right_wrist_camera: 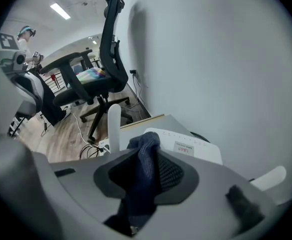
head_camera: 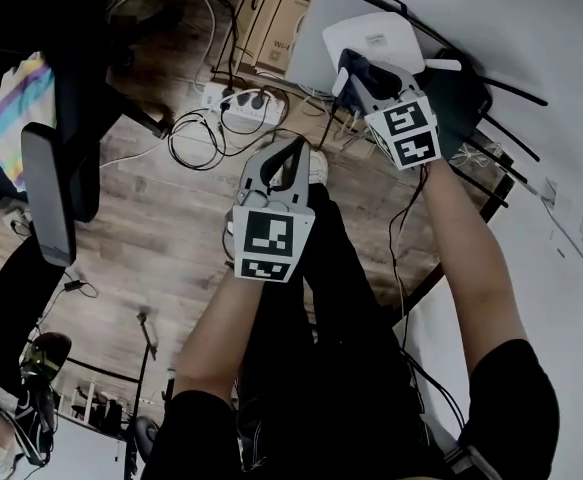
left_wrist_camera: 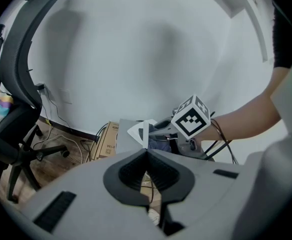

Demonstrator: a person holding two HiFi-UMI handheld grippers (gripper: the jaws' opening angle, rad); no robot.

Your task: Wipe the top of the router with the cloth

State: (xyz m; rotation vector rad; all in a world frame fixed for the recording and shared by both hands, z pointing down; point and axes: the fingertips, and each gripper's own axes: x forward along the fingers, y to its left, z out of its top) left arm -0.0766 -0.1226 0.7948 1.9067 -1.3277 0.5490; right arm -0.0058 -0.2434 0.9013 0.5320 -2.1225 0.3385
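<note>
A wooden floor filled most of the head view, with a black office chair standing at the far left. At the far right, a grey surface stood against a pale wall. A cardboard box sat on the floor just to its left. The white router lay flat on that surface, its label facing up and a white antenna sticking out on its right. A white power strip with tangled cables lay on the floor near the box. The right tongs were closed on a dark blue cloth, poised over the router's near edge; whether the cloth touched it could not be told. The left tongs were closed on nothing, above the floor, nearer and to the left of the router.
</note>
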